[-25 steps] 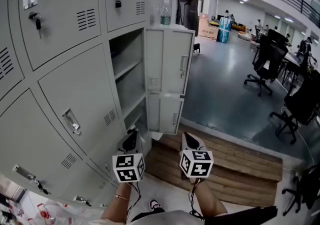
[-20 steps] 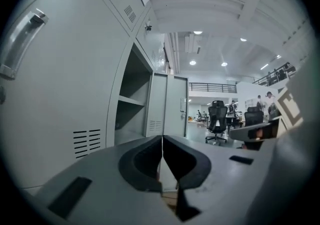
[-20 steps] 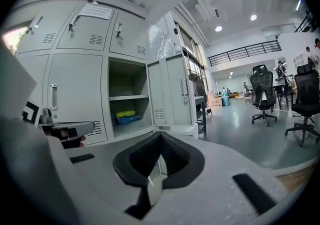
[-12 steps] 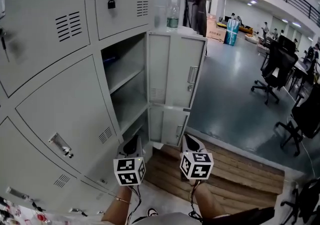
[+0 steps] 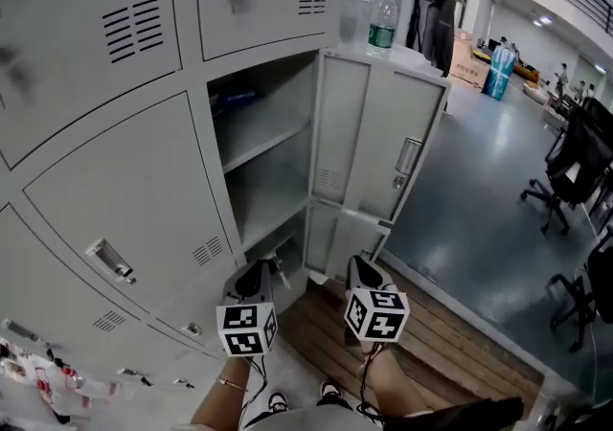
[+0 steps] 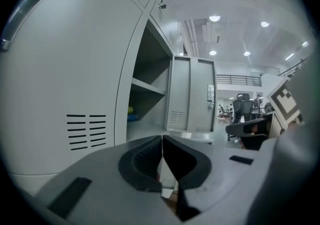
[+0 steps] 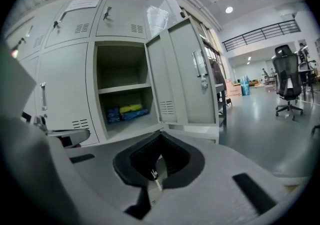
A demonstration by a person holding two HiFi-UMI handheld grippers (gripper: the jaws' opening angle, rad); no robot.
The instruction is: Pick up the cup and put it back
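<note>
Both sets of jaws are closed with nothing in them. The left gripper (image 5: 251, 276) and right gripper (image 5: 367, 274) sit side by side at 6 o'clock in the head view, low in front of the grey sheet-metal lockers (image 5: 124, 180).

What looks like a clear thin-walled plastic cup (image 5: 353, 19) is at 12 o'clock, apparently on the top edge of the open grey locker door (image 5: 378, 137). A clear plastic bottle with a green label (image 5: 382, 21) stands just beside it at its 3 o'clock. Can't tell if they touch.

Risks, my read:
- The perch is narrow and hinged. A nudge swings the door and both go over.
- The bottle is that close, so a wide jaw approach clips it.
- The wall is thin and smooth. A hard squeeze buckles it, a light one slips.
- Jaws need opening before the reach.

Blue and yellow soft packs (image 7: 122, 111) lie on the matte shelf inside, at 9 o'clock of the door.
</note>
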